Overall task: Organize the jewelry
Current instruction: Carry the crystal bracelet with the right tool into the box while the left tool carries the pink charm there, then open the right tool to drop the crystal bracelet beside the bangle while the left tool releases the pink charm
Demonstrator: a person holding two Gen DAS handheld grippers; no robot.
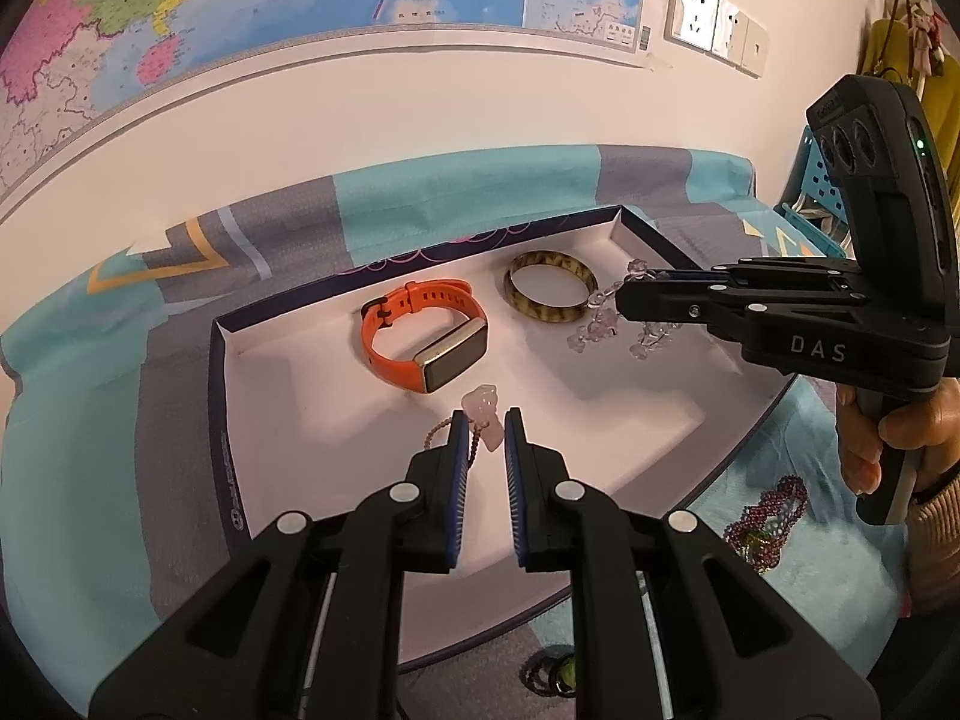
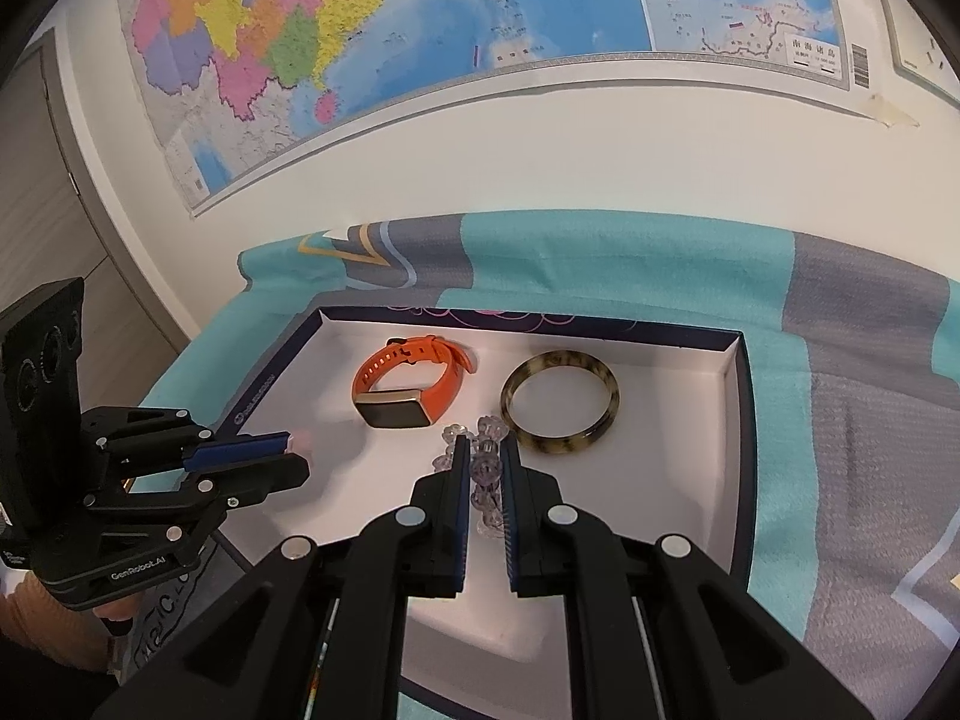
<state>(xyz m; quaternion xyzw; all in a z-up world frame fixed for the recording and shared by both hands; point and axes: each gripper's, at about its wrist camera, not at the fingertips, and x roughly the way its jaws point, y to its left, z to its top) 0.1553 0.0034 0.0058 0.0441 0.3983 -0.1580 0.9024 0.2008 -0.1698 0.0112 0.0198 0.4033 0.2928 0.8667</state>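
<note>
- left gripper (image 1: 486,429) is low over the near part of the white tray (image 1: 270,354), its blue pads nearly together and pinching the pink beaded bracelet (image 1: 483,414), pale pink charm poking up between the tips.
- right gripper (image 2: 485,459) is squeezed onto the clear crystal bracelet (image 2: 485,471); the glassy beads bunch around its tips and dangle over the tray floor on the right side.
- inside the tray the orange smart band (image 1: 420,333) sits on its side, screen facing the near edge.
- just beside it lies the mottled brown bangle (image 1: 549,294), flat, very near the crystal beads; touching or not, can't tell.
- the tray rests on a teal and grey patterned cloth (image 1: 456,192).
- outside the tray, near the person's hand (image 1: 888,438), a dark red beaded strand (image 1: 771,510) is heaped on the cloth.
- a coloured wall map (image 2: 360,30) hangs behind.
</note>
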